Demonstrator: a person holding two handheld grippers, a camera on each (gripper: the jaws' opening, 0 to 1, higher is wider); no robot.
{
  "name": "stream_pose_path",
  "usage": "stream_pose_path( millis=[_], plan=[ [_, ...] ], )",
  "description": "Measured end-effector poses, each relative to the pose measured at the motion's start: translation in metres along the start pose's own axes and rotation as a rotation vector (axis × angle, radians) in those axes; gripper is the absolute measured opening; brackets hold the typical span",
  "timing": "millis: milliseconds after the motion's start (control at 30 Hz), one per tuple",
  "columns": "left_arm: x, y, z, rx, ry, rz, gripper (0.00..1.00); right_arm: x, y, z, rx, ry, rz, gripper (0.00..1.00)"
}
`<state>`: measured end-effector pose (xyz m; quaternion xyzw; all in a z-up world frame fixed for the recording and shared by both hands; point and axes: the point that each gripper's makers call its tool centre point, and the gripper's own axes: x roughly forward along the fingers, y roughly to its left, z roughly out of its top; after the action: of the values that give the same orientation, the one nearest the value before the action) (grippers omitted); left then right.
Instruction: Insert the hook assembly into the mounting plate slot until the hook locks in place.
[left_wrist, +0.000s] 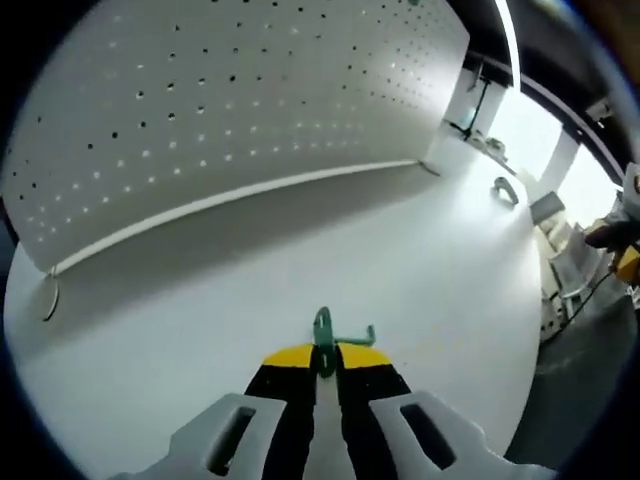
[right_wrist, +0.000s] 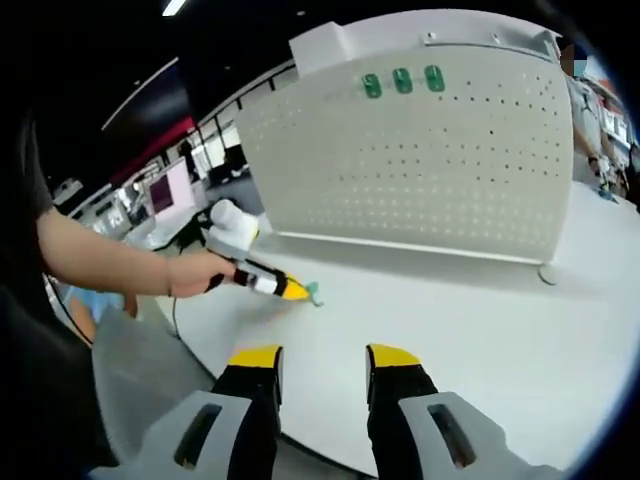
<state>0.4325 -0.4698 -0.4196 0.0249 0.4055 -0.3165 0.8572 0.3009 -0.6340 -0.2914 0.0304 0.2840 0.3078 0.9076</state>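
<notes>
Left gripper view: left gripper (left_wrist: 322, 362) has its yellow-tipped black jaws closed tight on a green hook (left_wrist: 325, 335). Hook stem is pinched between the tips; its bent end sticks out to the right, just above the white table (left_wrist: 300, 260). Cannot tell whether the hook touches the table surface.

White pegboard (left_wrist: 220, 110) stands upright on the table ahead of the left gripper, well apart from the hook. Rows of small round holes all across it. Base edge runs along the table as a pale strip. A small grey hook-shaped part (left_wrist: 505, 190) lies on the table to the right, past the board's end. Cluttered benches are visible beyond the table edge, too blurred to itemise.

Right gripper view: right gripper (right_wrist: 322, 365) jaws stand wide apart with nothing between them, hovering above the near table edge (right_wrist: 480, 330). Same pegboard (right_wrist: 420, 160) seen face-on, upright, with three green hooks (right_wrist: 403, 81) mounted in a row near its top edge, left of centre. A round grey foot (right_wrist: 548, 273) sits at the board's lower right corner.

Person's hand (right_wrist: 190, 272) comes in from the left holding the left gripper (right_wrist: 290, 290), with the green hook (right_wrist: 313, 293) at its tip, low over the table and short of the pegboard. Hook is not in any slot yet.
</notes>
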Motion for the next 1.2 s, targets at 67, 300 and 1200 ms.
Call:
stream_pose_path(
  millis=[67, 300, 1200],
  plan=[
    [0.0, 0.0, 0.0, 0.002, 0.001, -0.003, 0.07, 0.0, 0.0, 0.0, -0.004, 0.0, 0.001, 0.32],
    [-0.003, -0.006, 0.004, 0.024, -0.007, -0.017, 0.04, 0.002, 0.002, 0.002, -0.011, 0.0, 0.005, 0.32],
    [-0.043, -0.031, 0.024, 0.081, -0.058, -0.034, 0.03, 0.0, 0.021, 0.006, -0.036, -0.017, 0.05, 0.32]
  ],
)
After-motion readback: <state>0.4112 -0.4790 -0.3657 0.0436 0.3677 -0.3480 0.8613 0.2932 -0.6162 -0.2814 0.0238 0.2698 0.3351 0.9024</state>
